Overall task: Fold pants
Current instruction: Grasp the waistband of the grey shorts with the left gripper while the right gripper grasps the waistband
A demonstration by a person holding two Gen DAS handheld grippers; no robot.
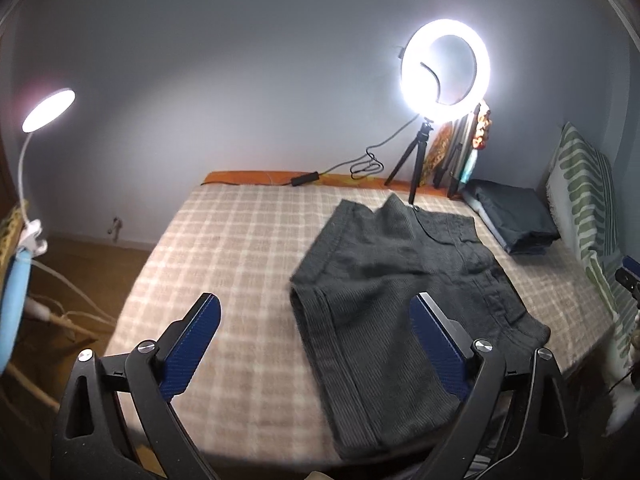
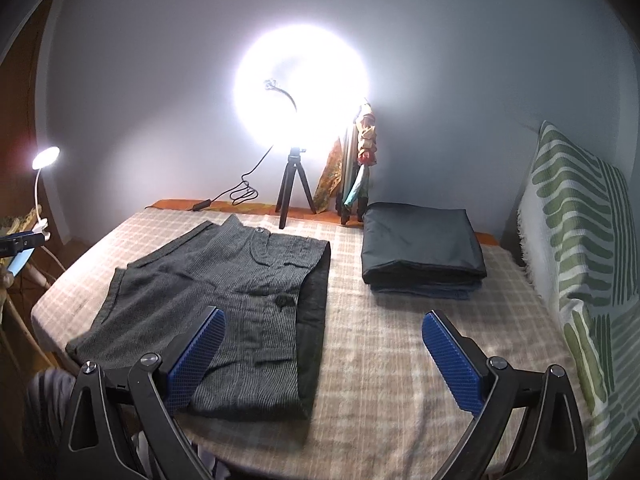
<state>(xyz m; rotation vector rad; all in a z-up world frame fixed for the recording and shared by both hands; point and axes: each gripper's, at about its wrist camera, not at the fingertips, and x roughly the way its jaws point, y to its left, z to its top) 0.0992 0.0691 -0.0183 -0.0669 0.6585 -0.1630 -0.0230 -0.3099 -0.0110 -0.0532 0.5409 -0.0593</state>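
Right now I am looking at the gray pants (image 2: 224, 288), which are lying folded on the checked blanket (image 2: 380, 340) that is covering the bed. They are sitting on the left half of the bed, reaching from near the back edge almost to the front edge, and a button (image 2: 285, 300) is showing on top. My left gripper (image 1: 316, 328) is hanging above the front edge with its jaws standing wide and nothing between them; the blue pads (image 1: 192, 344) are touching no cloth, and the pants are lying just under its right finger. My right gripper (image 2: 323, 344) is also standing wide and holding nothing, with its left finger hanging over the front part of the pants and its right finger over bare blanket. A pile of dark folded clothes (image 2: 422, 252) is resting near the back right corner, apart from the pants. A green and white pillow (image 2: 576, 248) is leaning along the right edge. A bright ring light (image 1: 444, 70) on a small tripod (image 1: 416, 160) is standing at the back edge, and a small white lamp (image 1: 48, 110) is shining off to the left side.
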